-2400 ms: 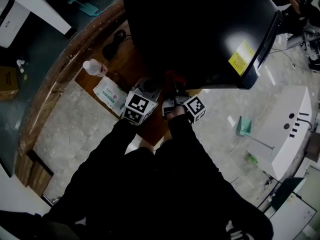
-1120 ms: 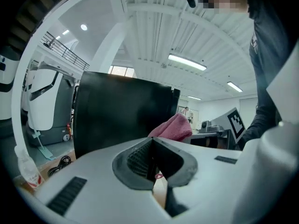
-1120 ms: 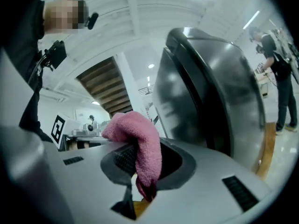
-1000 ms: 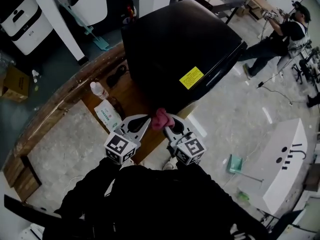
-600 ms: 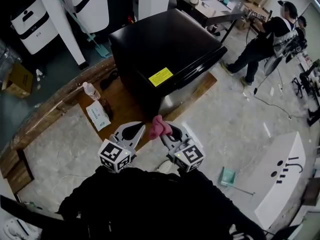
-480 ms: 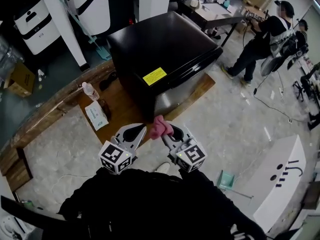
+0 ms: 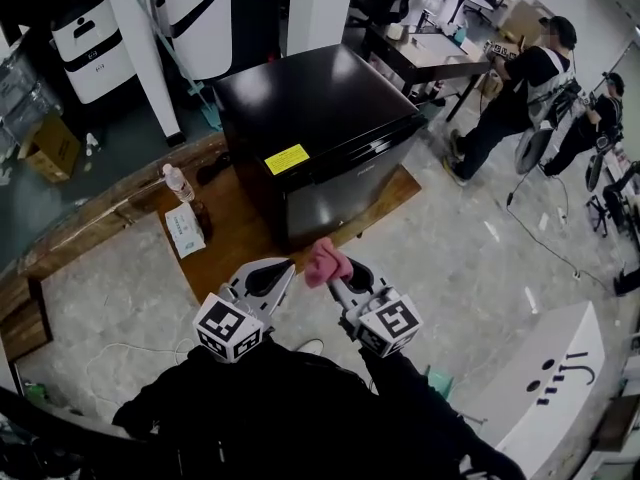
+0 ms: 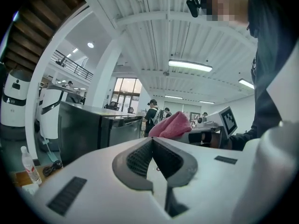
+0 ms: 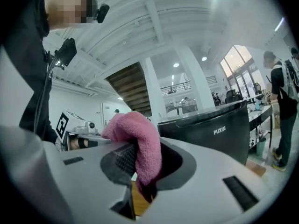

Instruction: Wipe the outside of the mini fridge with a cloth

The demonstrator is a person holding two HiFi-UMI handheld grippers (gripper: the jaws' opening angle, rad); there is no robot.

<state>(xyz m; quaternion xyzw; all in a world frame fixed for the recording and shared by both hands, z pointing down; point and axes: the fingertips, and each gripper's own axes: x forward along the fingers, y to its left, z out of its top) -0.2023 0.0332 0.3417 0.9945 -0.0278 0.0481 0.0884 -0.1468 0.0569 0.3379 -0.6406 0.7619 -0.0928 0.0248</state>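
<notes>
Right claw (image 9: 142, 162) pinches a bunched pink terry cloth (image 9: 135, 129), whose long fold runs upright between the jaws and bulges above them. Left claw (image 8: 152, 140), just beside it, is pressed together on nothing. Ahead, well apart, the boxy black mini fridge (image 7: 310, 118) stands upright on a brown wooden bench (image 7: 235, 238).

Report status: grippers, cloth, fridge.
Right gripper shut on pink cloth. Left gripper shut, empty. Mini fridge ahead on wooden platform, cloth not touching it. Water bottle beside it, off the path.
</notes>
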